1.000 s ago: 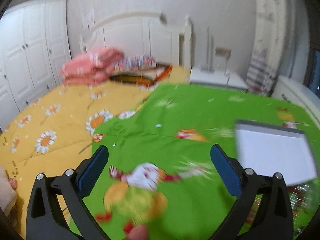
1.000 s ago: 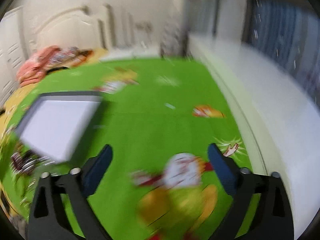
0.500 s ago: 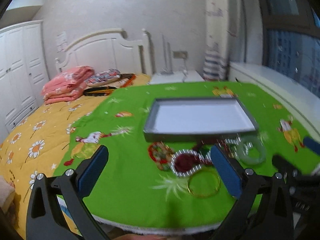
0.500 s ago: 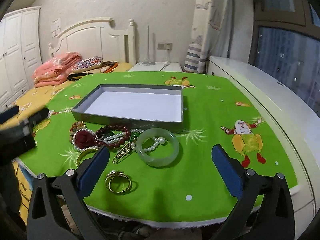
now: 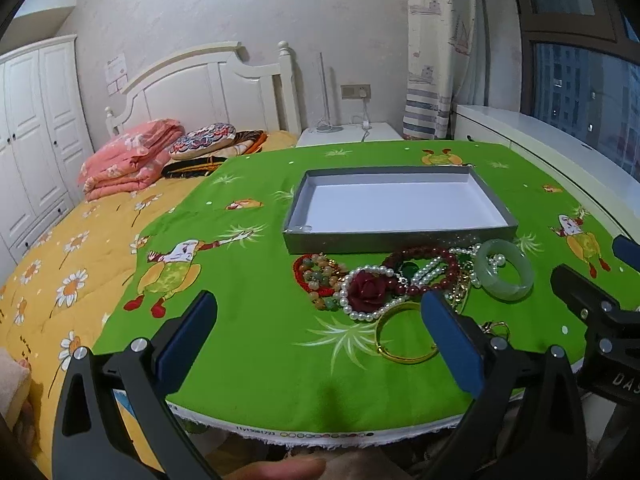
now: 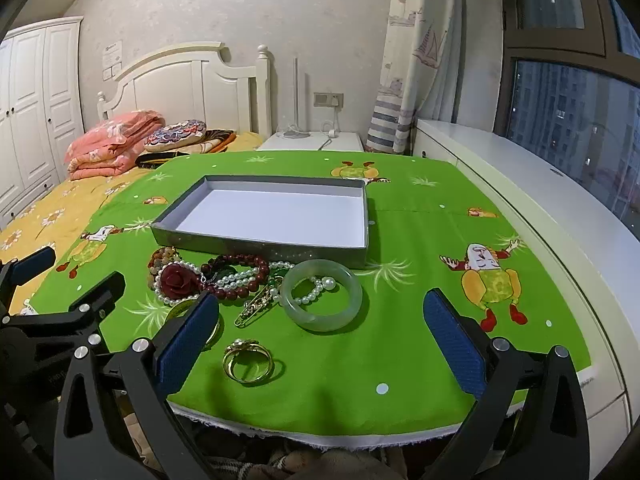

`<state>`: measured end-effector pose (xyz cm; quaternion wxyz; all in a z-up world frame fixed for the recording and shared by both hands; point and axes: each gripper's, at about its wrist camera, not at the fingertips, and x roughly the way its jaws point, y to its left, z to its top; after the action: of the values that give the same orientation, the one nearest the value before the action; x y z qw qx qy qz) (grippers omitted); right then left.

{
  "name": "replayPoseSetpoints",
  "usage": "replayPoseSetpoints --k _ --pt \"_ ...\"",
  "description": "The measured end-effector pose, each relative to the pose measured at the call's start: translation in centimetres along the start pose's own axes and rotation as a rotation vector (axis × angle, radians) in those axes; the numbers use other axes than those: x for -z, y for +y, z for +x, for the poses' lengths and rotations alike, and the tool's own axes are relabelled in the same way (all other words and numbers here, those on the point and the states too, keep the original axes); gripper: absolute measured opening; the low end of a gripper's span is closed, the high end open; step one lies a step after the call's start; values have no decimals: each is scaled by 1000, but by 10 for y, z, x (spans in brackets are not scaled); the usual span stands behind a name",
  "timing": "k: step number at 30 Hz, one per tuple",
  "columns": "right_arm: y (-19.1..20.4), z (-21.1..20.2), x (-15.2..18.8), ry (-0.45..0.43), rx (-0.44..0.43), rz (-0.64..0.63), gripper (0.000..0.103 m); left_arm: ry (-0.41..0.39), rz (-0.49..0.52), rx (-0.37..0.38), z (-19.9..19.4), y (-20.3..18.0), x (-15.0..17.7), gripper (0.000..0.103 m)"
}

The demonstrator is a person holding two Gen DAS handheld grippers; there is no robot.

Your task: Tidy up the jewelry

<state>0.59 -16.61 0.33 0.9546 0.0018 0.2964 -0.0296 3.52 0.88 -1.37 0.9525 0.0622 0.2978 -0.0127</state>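
Observation:
A shallow grey box [image 5: 400,236] [image 6: 260,248] with a white inside stands empty on the green cloth. In front of it lies a heap of jewelry: a pale green jade bangle [image 5: 506,274] [image 6: 322,294], a pearl string with a dark red rose [image 5: 367,290] [image 6: 178,278], dark red beads [image 6: 240,264], a gold bangle [image 5: 404,350], a gold ring [image 6: 248,362] and a gold pin [image 6: 256,306]. My left gripper [image 5: 318,334] hovers open at the near edge, left of the heap. My right gripper [image 6: 320,332] is open too, just short of the ring and the bangle.
The green cartoon-print cloth [image 6: 420,240] covers a table whose near edge is right under the grippers. A bed with a yellow daisy quilt [image 5: 68,272] and folded pink bedding [image 5: 128,162] lies to the left. A white window ledge [image 6: 540,200] runs along the right.
Both views have swung from blurred looks across the bed and cloth to a steady view of the box and jewelry. Over the last half second both grippers came slightly closer to the heap.

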Motion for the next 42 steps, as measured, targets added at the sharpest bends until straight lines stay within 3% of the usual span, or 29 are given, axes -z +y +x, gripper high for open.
replayPoseSetpoints --k 42 --pt "35 -15 2 -28 -10 -113 96 1 -50 29 -17 21 11 99"
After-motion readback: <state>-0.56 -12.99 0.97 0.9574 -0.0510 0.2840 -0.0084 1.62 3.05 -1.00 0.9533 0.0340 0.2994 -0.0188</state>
